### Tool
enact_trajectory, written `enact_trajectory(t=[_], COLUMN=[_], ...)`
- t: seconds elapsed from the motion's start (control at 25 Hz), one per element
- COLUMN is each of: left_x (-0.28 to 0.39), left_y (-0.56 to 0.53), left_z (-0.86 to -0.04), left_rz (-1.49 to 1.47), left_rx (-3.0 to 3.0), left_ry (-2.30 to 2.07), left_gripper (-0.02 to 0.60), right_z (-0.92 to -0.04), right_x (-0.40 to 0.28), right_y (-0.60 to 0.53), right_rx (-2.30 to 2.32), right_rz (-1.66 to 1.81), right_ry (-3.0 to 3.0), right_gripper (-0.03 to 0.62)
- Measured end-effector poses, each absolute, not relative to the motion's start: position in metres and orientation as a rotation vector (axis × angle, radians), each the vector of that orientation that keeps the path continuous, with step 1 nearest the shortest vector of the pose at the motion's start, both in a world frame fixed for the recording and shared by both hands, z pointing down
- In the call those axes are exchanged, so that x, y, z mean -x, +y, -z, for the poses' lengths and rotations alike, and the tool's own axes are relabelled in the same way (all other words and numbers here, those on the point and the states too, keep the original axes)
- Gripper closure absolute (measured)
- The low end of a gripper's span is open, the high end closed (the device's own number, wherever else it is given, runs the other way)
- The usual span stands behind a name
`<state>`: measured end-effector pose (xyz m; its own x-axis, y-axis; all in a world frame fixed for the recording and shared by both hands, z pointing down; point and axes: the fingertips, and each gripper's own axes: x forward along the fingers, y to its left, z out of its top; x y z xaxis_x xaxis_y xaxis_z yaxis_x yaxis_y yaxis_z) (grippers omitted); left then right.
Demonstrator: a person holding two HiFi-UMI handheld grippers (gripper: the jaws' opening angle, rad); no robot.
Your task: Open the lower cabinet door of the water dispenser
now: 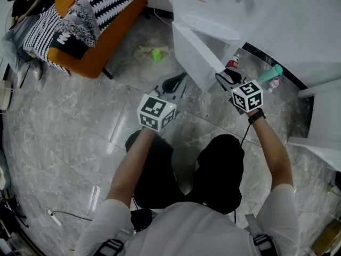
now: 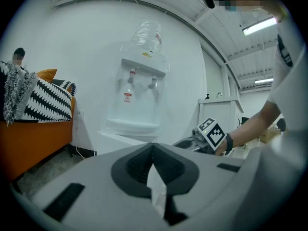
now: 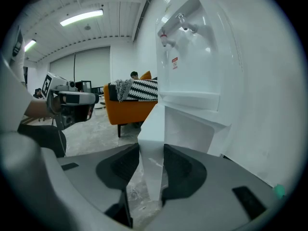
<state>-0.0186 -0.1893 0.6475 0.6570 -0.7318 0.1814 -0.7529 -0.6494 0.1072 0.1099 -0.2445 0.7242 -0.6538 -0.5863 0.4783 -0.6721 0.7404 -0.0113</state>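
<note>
Lower cabinet door [image 3: 152, 143]: white panel at the foot of the water dispenser [image 3: 192, 57], swung out from the cabinet front at an angle. In the head view the door [image 1: 194, 55] runs from the dispenser [image 1: 213, 4] toward the person, and its free edge ends at the right tool [image 1: 226, 78].

Right tool [image 3: 150, 165]: pinching the door's free edge. One dark ribbed pad lies flat on each face of the panel.

Left tool [image 2: 153, 153]: pads pressed together at their tips, nothing between them. It is held in the air off to the left of the door, apart from it, and points at the dispenser [image 2: 139, 100]. From the right gripper view the left tool [image 3: 91, 99] shows level, over the floor.

Water dispenser, upper part: two taps above a recessed tray, with a clear water bottle [image 2: 147, 35] upside down on top.

Small bottles: a red-labelled bottle [image 1: 232, 64] and a teal bottle [image 1: 272, 74], just past the right tool, near the white wall.

Floor [image 1: 64, 143]: grey marbled tiles. A small green object [image 1: 157, 54] lies left of the door.

Sofa [image 1: 101, 47]: orange, with a black-and-white striped throw, well left of the dispenser.
</note>
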Motion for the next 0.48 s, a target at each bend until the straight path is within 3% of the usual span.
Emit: enact_trajectory(t=[0.48], left_x=[0.041], left_y=[-0.185], left_z=[-0.649], left_rz=[-0.157], left_rx=[-2.686], left_ry=[-1.261], left_gripper=[0.568], right_z=[-0.724], right_x=[-0.078], right_y=[-0.217], right_rx=[-0.846], right_rz=[-0.244], right_ry=[-2.521], right_gripper=[0.451])
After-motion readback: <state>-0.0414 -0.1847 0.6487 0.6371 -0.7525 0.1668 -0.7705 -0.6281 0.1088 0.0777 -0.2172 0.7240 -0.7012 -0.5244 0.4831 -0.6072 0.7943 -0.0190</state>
